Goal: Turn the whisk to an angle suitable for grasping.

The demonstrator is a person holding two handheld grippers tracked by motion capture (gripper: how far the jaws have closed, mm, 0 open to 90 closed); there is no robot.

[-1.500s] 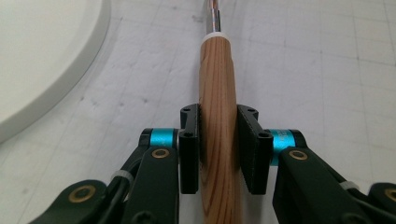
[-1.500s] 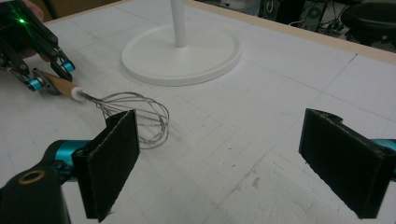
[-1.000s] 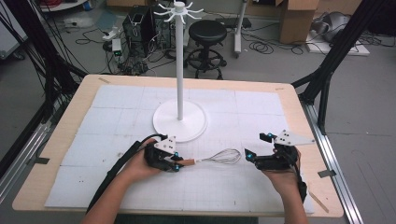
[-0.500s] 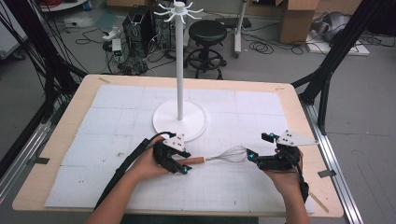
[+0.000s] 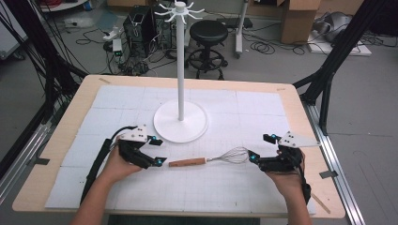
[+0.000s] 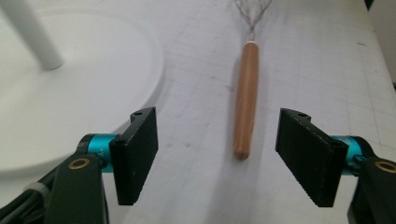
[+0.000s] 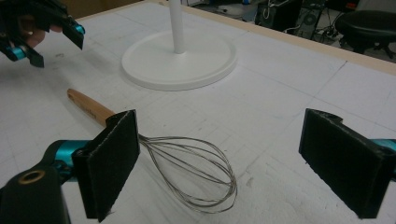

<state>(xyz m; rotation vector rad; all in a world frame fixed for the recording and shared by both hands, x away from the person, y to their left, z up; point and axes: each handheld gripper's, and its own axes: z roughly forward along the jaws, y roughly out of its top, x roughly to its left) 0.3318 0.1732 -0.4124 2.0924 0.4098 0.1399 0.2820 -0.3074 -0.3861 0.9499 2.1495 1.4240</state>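
Note:
A whisk with a wooden handle (image 5: 187, 162) and a wire head (image 5: 234, 154) lies flat on the white mat in front of the stand. My left gripper (image 5: 158, 151) is open just left of the handle's end. In the left gripper view the handle (image 6: 246, 102) lies ahead between the open jaws of that gripper (image 6: 224, 158), untouched. My right gripper (image 5: 259, 147) is open just right of the wire head. In the right gripper view the wire head (image 7: 191, 172) lies between the wide-open jaws of my right gripper (image 7: 229, 163), and the handle (image 7: 88, 107) points away toward the left gripper (image 7: 42, 32).
A white stand with a tall pole (image 5: 180, 70), hooks at its top (image 5: 180, 8) and a round base (image 5: 180, 123) sits mid-table behind the whisk. A white mat (image 5: 244, 187) covers the wooden table (image 5: 61, 140). Beyond the table are a stool, cables and equipment.
The left gripper, earlier at the whisk's handle end, has opened and drawn back to the left. The whisk now lies free on the mat. The right gripper has barely moved.

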